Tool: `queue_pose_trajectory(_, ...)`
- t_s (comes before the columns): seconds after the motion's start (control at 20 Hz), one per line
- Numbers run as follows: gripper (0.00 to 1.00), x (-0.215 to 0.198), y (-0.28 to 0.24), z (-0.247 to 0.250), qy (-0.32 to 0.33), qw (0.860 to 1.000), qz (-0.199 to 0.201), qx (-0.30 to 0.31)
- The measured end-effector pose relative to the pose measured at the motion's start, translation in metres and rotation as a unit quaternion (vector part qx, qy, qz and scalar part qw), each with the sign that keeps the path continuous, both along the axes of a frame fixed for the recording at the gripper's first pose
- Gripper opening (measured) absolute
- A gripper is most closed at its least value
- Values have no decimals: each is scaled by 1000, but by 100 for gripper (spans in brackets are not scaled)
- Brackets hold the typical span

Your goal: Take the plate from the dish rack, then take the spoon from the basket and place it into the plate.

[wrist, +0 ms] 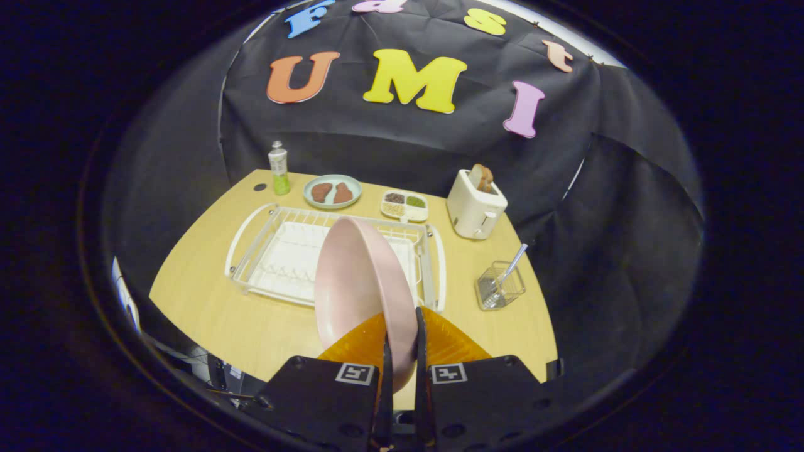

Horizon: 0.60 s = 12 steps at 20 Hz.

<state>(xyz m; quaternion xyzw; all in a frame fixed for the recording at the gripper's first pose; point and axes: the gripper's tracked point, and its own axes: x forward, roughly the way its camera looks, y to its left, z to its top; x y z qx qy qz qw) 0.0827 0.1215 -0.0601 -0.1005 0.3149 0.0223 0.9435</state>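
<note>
Wooden table (pixel 207 314) under everything. White dish rack (pixel 276 254) at its middle. Pink plate (pixel 352 289) on edge in front of the rack, pinched by gripper (pixel 402 342). Wire basket (pixel 499 289) right of the rack, spoon (pixel 514 262) upright inside.

Two plates (pixel 364 289) (pixel 332 191), one spoon (pixel 514 262).

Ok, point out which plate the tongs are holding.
The pink plate, empty and on edge, clamped at its rim between the tongs. The pale green plate lies flat beyond the dish rack, carrying food.
</note>
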Motion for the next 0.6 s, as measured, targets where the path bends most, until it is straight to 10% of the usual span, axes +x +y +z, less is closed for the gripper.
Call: queue_pose_trajectory(0.6, 19, -24, -16, -128, 68, 992, -15, 110)
